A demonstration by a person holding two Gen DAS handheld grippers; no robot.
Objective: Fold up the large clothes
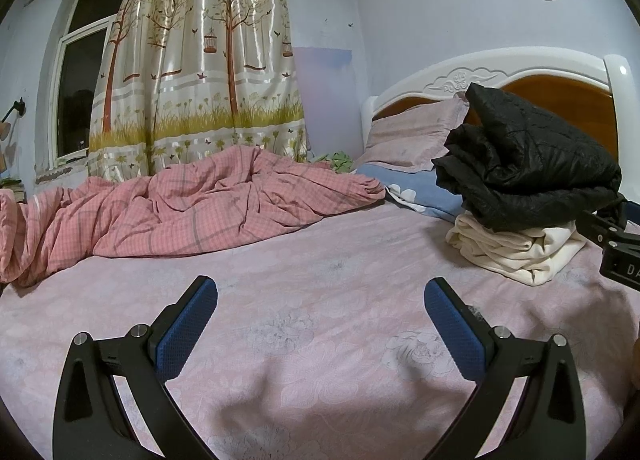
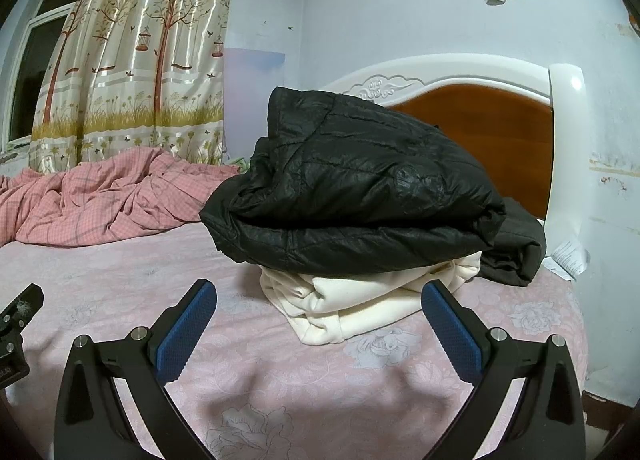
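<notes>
Bed (image 1: 328,340), pink floral sheet: carrying all items listed below.

Item 1, left gripper (image 1: 320,324): hovering low over bare sheet, its 2 blue-padded fingers (image 1: 188,328) spreading wide, holding nothing. Nothing is lying between them but sheet.

Item 2, right gripper (image 2: 320,324): also hovering low, its 2 fingers (image 2: 452,332) spreading wide and gripping nothing. It is facing the clothes stack, which is sitting just beyond the fingertips, apart from them. In the left wrist view its black body (image 1: 612,236) is showing at the right edge, beside the stack.

Item 3, black quilted jacket (image 2: 360,187): folded, lying on top of the stack near the headboard (image 2: 480,115). One end is standing up higher than the rest; the right end is hanging over the lower garment down to the sheet.

Item 4, cream garment (image 2: 360,300): folded, lying on the sheet directly under the jacket, its front edge showing below it.

Item 5, pink checked quilt (image 1: 180,207): lying rumpled along the far left side of the bed, well apart from the stack.

Item 6, pink pillow (image 1: 412,135): leaning against the headboard, with a blue flowered cloth (image 1: 424,191) lying in front of it, left of the stack.

Item 7, tree-print curtain (image 1: 200,59): hanging beside a dark window (image 1: 76,99).
</notes>
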